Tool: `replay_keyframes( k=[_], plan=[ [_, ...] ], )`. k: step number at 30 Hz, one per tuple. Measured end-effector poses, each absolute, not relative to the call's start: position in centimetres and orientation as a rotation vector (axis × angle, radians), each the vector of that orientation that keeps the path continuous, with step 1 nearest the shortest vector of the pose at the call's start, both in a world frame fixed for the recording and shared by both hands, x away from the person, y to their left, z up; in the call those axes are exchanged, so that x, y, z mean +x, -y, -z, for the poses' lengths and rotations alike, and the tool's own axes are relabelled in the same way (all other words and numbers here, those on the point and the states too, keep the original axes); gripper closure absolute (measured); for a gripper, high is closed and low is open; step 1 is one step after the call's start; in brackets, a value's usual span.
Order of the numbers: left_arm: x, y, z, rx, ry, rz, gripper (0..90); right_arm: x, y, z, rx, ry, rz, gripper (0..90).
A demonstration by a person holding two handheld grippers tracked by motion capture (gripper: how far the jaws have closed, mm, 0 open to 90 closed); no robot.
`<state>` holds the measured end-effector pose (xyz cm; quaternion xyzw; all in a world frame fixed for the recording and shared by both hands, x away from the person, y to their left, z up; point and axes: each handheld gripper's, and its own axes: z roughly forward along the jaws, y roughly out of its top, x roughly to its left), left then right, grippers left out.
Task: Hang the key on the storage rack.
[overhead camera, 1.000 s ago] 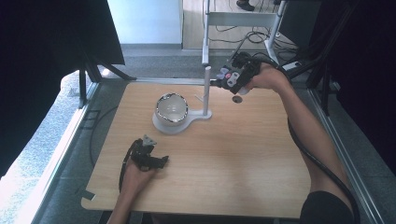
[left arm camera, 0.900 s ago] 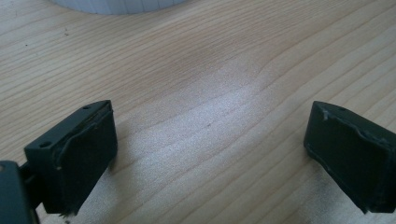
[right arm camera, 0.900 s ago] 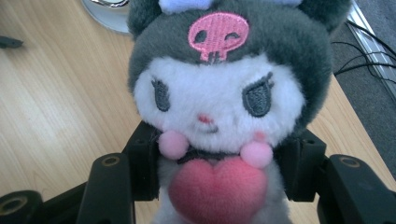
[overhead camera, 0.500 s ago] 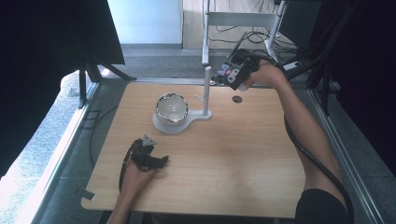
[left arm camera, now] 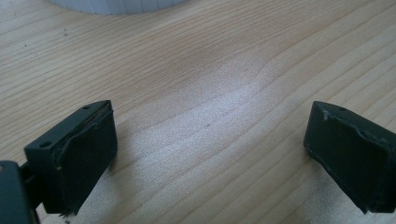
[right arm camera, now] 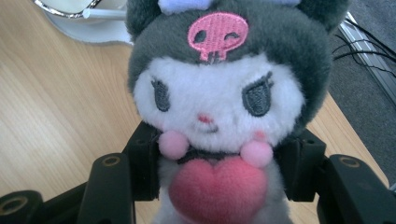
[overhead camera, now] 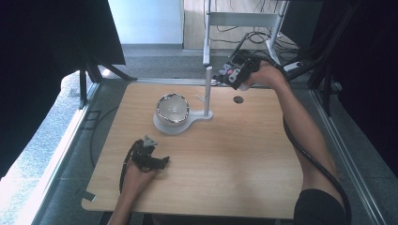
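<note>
from up high, your right gripper (overhead camera: 224,73) holds a soft toy (overhead camera: 228,71) up in the air at the far edge of the table (overhead camera: 225,159), near the white pole (overhead camera: 207,89). your left gripper (overhead camera: 159,161) rests on the wood near you.

in the left gripper view, its 2 jaws are spread wide over bare wood.

in the right gripper view, the jaws pinch the toy (right arm camera: 217,107) by its body.

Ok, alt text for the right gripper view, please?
A grey-hooded white plush doll with a pink skull patch and pink heart is clamped in the right gripper, facing the camera. The light wooden table lies behind it.
</note>
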<state>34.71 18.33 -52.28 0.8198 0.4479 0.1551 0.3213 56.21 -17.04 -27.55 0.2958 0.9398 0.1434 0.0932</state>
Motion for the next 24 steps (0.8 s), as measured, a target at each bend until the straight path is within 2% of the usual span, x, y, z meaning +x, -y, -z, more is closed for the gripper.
replay_keyframes(
  k=[24],
  plan=[
    [34.7, -18.3, 52.3, 2.151, -1.176, -0.412, 2.6, 57.1, 17.5, 31.5, 0.907, -2.82, -0.386, 40.7]
  ],
)
